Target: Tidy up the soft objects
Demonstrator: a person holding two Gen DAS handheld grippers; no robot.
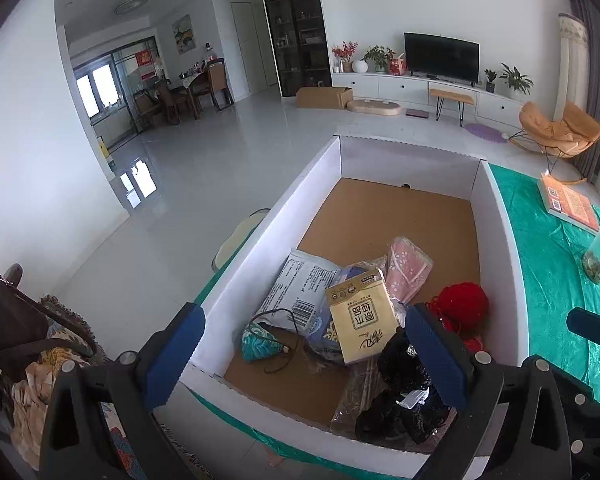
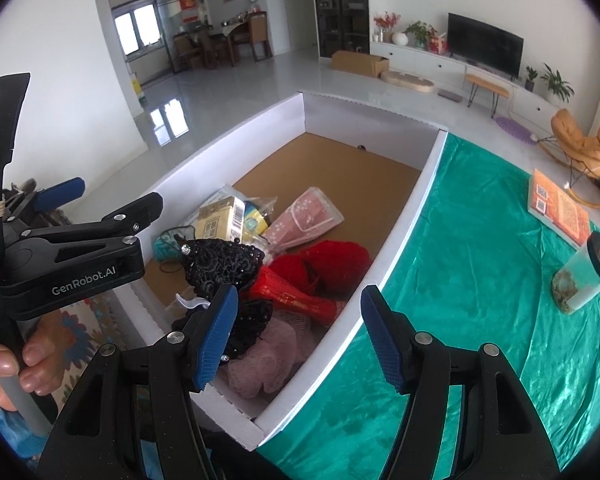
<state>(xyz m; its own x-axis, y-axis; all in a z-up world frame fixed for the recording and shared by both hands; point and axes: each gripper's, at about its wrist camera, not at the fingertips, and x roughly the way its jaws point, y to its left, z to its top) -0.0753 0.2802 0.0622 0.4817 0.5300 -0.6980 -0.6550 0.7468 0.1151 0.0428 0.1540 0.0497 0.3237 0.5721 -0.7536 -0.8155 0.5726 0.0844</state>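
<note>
A white box [image 1: 236, 280] with a brown cardboard floor sits on the left part of the bench [image 2: 480, 248], which is draped in green cloth, and the soft things are heaped at its near end. Both grippers hang over that near end, pointing down into it. The left gripper [image 1: 300, 356] stands wide open with nothing pressed between its pads; the yellow tissue pack [image 1: 360, 320] and a black lace piece [image 1: 404, 384] lie in the gap below it, and its left finger is out over the box's left wall. The right gripper [image 2: 300, 336] is open too and empty, straddling the box's right wall: one finger above the black lace and a pink mesh puff [image 2: 260, 364], the other above bare green cloth.

The pile runs near to far along the box, with a red yarn ball [image 1: 464, 304], a pink floral pouch [image 1: 408, 272], a white printed packet [image 1: 300, 292] and a small teal pouch [image 1: 260, 344] in it (the far half of the box is bare). For the tissue pack, whose long axis lies roughly near to far, the left gripper looks the nearer. The puff and the red yarn fall closer to the right one.
</note>
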